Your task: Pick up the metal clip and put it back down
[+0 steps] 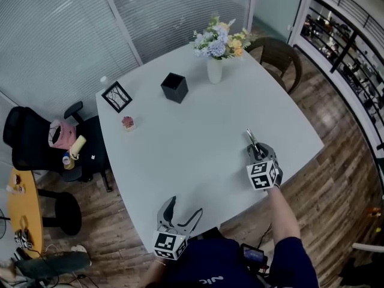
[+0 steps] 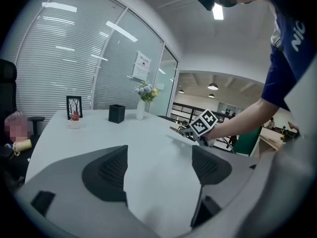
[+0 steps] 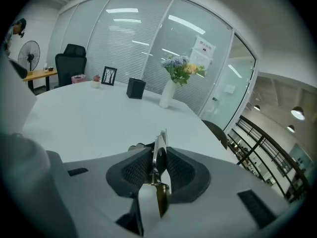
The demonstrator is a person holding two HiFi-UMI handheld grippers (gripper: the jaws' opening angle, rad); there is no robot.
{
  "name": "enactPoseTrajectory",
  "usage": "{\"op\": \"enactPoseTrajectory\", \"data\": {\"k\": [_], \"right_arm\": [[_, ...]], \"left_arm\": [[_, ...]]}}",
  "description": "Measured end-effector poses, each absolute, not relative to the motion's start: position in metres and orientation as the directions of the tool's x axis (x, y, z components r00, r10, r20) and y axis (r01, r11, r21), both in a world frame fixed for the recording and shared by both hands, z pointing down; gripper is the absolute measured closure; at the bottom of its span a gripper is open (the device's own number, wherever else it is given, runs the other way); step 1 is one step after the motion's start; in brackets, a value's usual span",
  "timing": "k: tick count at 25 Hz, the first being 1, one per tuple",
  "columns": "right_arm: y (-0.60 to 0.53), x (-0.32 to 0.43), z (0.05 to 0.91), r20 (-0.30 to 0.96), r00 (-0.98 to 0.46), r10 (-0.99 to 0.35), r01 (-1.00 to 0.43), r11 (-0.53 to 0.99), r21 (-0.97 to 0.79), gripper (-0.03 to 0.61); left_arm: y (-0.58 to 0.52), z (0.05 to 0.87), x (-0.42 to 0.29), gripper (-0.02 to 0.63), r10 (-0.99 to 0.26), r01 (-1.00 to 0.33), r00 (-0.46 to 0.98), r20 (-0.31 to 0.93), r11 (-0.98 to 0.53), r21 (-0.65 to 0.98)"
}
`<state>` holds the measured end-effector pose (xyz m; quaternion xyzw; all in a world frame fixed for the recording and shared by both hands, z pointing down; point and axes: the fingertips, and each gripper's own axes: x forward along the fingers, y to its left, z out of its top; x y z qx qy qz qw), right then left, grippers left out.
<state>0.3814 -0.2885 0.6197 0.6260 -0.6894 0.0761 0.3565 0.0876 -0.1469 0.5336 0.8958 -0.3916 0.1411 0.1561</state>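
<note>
My right gripper (image 1: 254, 149) is shut on the metal clip (image 3: 158, 152), a flat silver clip that stands on edge between the two pads. In the head view the clip (image 1: 251, 139) sticks out ahead of the jaws above the white table (image 1: 198, 131) near its right edge. My left gripper (image 1: 182, 212) stands open at the table's front edge, nothing between its fingers. The left gripper view shows the right gripper (image 2: 184, 131) with its marker cube (image 2: 203, 123) across the table.
At the back of the table stand a white vase of flowers (image 1: 216, 47), a black square holder (image 1: 174, 87), a small picture frame (image 1: 117, 96) and a tiny pink plant (image 1: 128, 122). A black office chair (image 1: 36, 140) is at the left, a brown chair (image 1: 279, 56) at the far right.
</note>
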Motion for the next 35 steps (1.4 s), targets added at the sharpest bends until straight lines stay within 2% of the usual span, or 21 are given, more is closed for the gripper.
{"op": "enactPoseTrajectory", "data": {"k": [11, 24, 26, 28, 30, 35], "right_arm": [[-0.294, 0.408, 0.663, 0.663, 0.102, -0.741, -0.911, 0.197, 0.361, 0.476], [-0.297, 0.403, 0.671, 0.669, 0.102, -0.736, -0.904, 0.212, 0.372, 0.459], [-0.297, 0.4, 0.673, 0.683, 0.072, -0.727, -0.927, 0.204, 0.315, 0.417], [-0.298, 0.4, 0.671, 0.682, 0.06, -0.729, -0.945, 0.177, 0.273, 0.339], [-0.3, 0.399, 0.664, 0.667, 0.054, -0.743, -0.951, 0.165, 0.261, 0.288], [-0.293, 0.387, 0.646, 0.646, 0.003, -0.763, -0.962, 0.174, 0.21, 0.241]], "left_arm": [[-0.154, 0.536, 0.075, 0.207, -0.684, -0.782, 0.607, 0.405, -0.605, 0.15], [-0.165, 0.537, 0.068, 0.207, -0.697, -0.795, 0.592, 0.405, -0.587, 0.151], [-0.166, 0.537, 0.065, 0.207, -0.699, -0.798, 0.588, 0.406, -0.583, 0.151], [-0.168, 0.538, 0.062, 0.207, -0.704, -0.803, 0.582, 0.407, -0.576, 0.152], [-0.17, 0.539, 0.059, 0.207, -0.705, -0.804, 0.581, 0.407, -0.574, 0.154], [-0.172, 0.539, 0.059, 0.207, -0.696, -0.791, 0.6, 0.395, -0.59, 0.163]]}}
